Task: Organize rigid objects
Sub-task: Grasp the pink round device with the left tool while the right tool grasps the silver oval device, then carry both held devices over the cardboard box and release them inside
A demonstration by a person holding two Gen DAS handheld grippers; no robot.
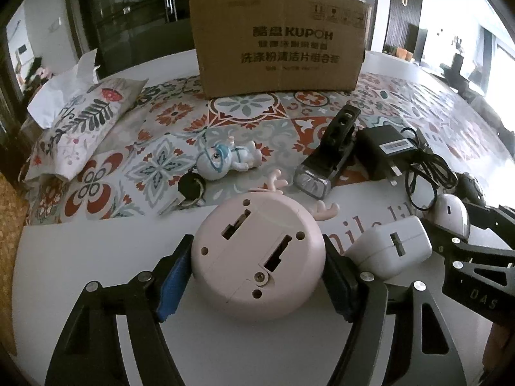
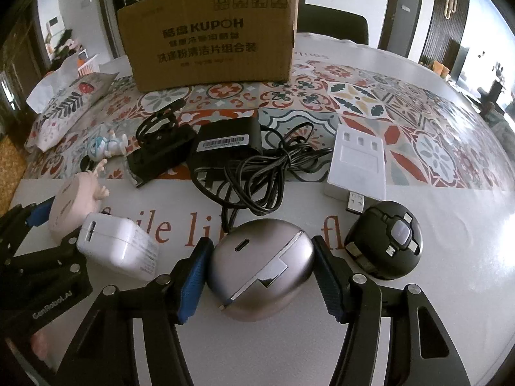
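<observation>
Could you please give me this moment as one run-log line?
left hand-held gripper: clamped on pink round device | right hand-held gripper: straddling silver case, contact unclear | both items on table

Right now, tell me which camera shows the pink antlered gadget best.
The left wrist view: the pink antlered gadget fills the centre, underside up, between the left gripper's pads, slots and screw holes clear. The right wrist view shows only a partial edge at far left, behind the white charger.
</observation>
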